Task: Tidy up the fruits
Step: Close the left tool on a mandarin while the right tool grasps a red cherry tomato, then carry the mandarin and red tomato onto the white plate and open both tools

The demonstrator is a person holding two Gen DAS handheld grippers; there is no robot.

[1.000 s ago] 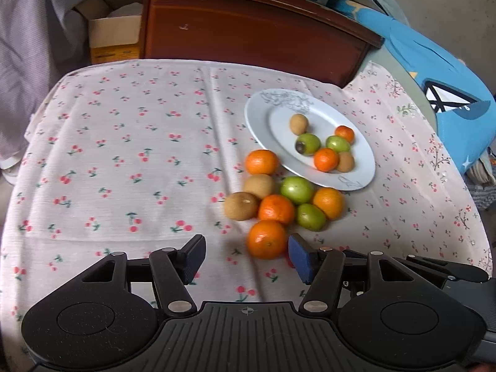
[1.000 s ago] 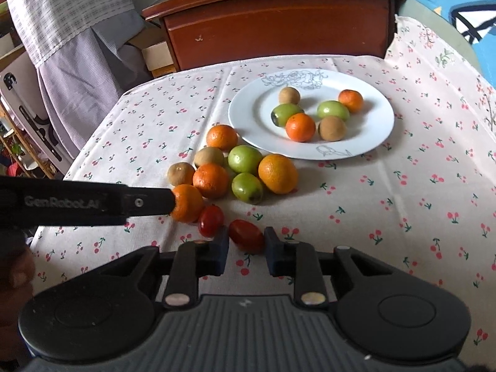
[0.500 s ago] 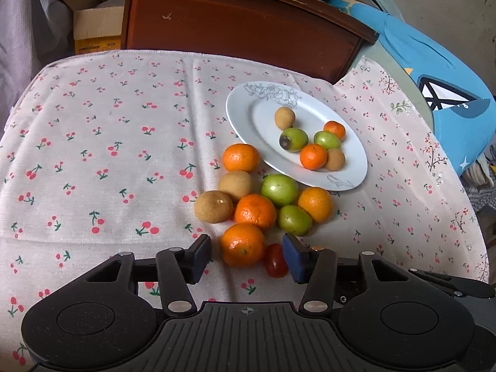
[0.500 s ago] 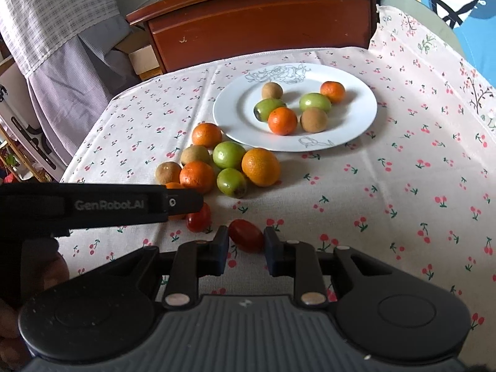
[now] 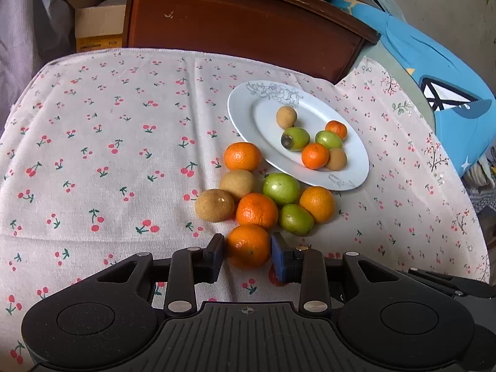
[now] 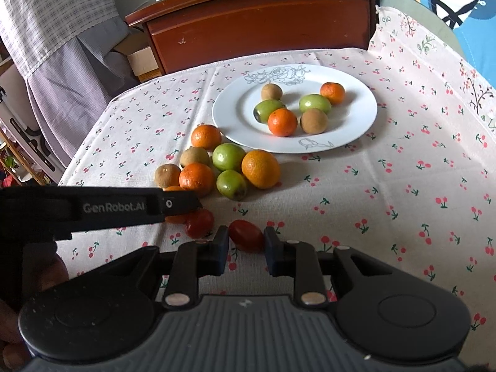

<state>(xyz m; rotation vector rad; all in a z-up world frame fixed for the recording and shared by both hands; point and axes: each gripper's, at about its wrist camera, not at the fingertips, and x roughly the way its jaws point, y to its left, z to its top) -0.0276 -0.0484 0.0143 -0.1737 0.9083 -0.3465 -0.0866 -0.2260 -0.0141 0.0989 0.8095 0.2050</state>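
Fruits sit in a loose cluster on the cherry-print surface (image 5: pixel 108 142), just beside the white plate (image 5: pixel 248 114), which already carries six small pieces. Left tool (image 5: pixel 248 248) has just been closing, and now its pads sit right against the nearest orange (image 5: pixel 248 245), gripping it at the front of the pile. Right tool (image 6: pixel 246 238) is closed tight on a red cherry tomato (image 6: pixel 246 235), low over the cloth. A second tomato (image 6: pixel 200 223) lies just beside it, partly under the left tool's arm. Green fruits and brown ones crowd together behind the held orange.
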